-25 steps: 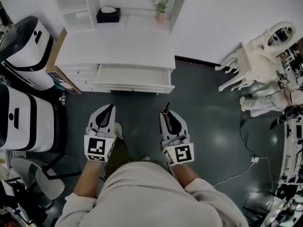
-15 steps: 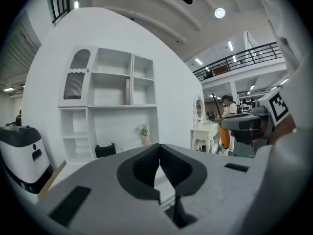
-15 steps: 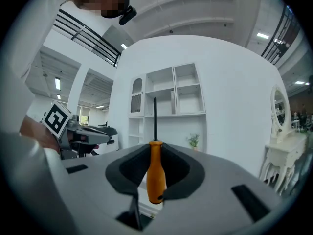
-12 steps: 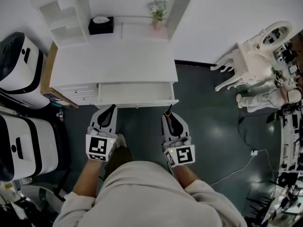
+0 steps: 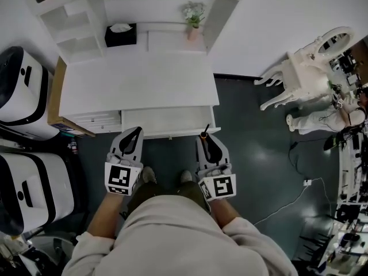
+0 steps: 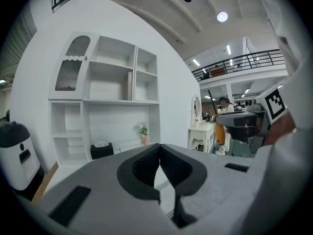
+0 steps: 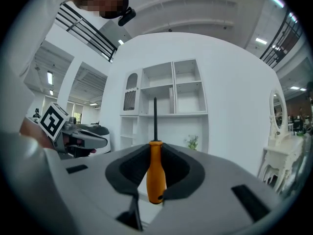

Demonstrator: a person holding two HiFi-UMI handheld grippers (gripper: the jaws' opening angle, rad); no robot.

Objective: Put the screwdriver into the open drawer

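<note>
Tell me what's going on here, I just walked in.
A person stands at a white desk whose drawer is open, with a tool in each hand. The right tool is shut on an orange-handled screwdriver, its shaft pointing ahead toward the desk. The left tool is shut with nothing in it. Both tools are near the drawer's front edge, and the screwdriver isn't in the drawer yet.

No readable words, numbers, brands or signs. Only wordless black-and-white square patterns on the left marker cube (image 5: 118,179) and right marker cube (image 5: 217,186).
</note>
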